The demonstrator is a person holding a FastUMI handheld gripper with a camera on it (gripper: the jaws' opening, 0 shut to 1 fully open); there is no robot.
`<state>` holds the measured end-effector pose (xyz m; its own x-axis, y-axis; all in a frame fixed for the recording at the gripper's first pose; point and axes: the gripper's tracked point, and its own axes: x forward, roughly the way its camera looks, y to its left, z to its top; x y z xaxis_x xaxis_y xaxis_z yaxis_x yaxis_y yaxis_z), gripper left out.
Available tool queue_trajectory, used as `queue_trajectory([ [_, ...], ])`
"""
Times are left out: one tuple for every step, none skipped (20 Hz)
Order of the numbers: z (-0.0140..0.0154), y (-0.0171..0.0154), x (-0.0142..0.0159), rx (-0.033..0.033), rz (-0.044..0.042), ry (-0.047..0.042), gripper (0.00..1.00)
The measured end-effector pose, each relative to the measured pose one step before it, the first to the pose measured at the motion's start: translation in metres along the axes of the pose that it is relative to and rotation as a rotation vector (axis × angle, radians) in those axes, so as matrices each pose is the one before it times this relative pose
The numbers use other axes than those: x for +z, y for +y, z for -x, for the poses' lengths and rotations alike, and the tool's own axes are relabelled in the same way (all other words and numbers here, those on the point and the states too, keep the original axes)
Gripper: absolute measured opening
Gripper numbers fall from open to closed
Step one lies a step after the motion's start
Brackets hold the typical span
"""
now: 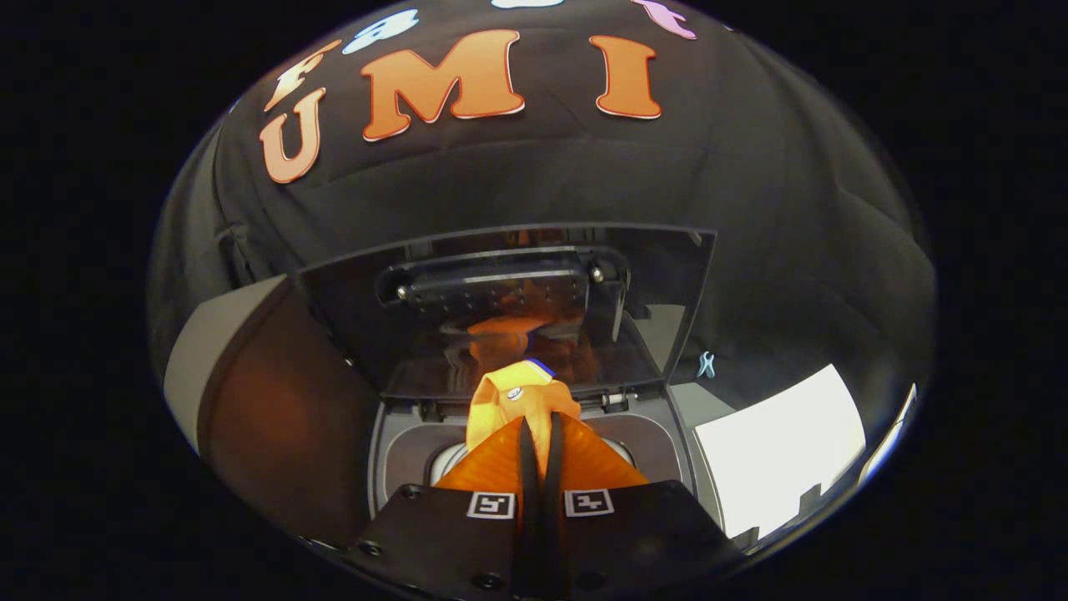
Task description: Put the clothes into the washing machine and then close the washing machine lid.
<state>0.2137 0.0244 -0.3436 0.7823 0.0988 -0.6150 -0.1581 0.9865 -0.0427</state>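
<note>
Soft orange cloth garment (517, 401), lightly creased, pinched between the closed fingers of the claw (538, 442). Glossy dark lid (501, 317), mirror-smooth, upright behind the garment. Matt grey plastic washing machine top (400, 451) around the garment. Matt black cloth wall (751, 184) behind the lid.

The cloth (513, 401) pinched between the fingers of the gripper (538, 442) is bright orange with a small blue edge at its top. The washing machine (400, 455) is grey around its opening, and its raised lid (509, 300) is dark, glossy and reflects orange.
</note>
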Motion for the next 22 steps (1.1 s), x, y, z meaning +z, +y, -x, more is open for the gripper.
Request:
queue_trajectory([
  [-0.00635,-0.00026,-0.01038,-0.00026,-0.00211,0.01575,0.08],
  [-0.00901,-0.00101,-0.01143,0.00175,-0.00273,0.0228,0.08],
  [-0.00688,-0.00045,-0.01053,-0.00097,-0.00415,0.02036,0.08],
  [-0.00488,0.0017,-0.00779,0.0019,-0.00491,0.01278,0.08],
  [-0.00644,0.00087,-0.00666,0.0003,-0.0004,0.00953,0.08],
  [-0.0069,0.00048,-0.00743,-0.00382,0.00489,0.00832,0.08],
  [-0.00708,0.00103,-0.00613,-0.00307,0.00405,0.00852,0.08],
  [-0.007,0.00099,-0.00769,-0.00499,0.00203,0.01606,0.08],
  [-0.00833,0.00068,-0.00747,0.00058,-0.00002,0.02204,0.08],
  [-0.00861,0.00069,-0.00927,0.00046,-0.0015,0.02117,0.08],
  [-0.00699,0.00151,-0.00872,-0.00177,-0.00297,0.02665,0.08],
  [-0.00581,0.00322,-0.0091,0.00056,-0.00345,0.02681,0.08],
  [-0.00603,0.00178,-0.00753,-0.00121,-0.00367,0.02409,0.08],
  [-0.00489,0.00077,-0.00511,-0.00151,-0.00228,0.01365,0.08],
  [-0.00526,0.00131,-0.00395,-0.00161,0.0026,0.00879,0.08],
  [-0.00375,-0.00087,-0.00475,-0.00647,0.00712,0.00823,0.08],
  [-0.00459,-0.00118,-0.00338,-0.0093,0.00878,0.00783,0.08],
  [-0.00412,-0.00041,-0.00465,-0.006,0.00346,0.01465,0.08],
  [-0.00389,0.00163,-0.00149,0.00246,-0.00719,0.00946,0.08],
  [-0.00249,-0.00044,-0.00012,-0.00402,-0.00814,0.00398,0.09],
  [-0.00123,-0.00018,0.0002,-0.00419,-0.0031,0.00581,0.09],
  [-0.00204,-0.00064,-0.00022,-0.0029,0.00117,0.00186,0.09],
])
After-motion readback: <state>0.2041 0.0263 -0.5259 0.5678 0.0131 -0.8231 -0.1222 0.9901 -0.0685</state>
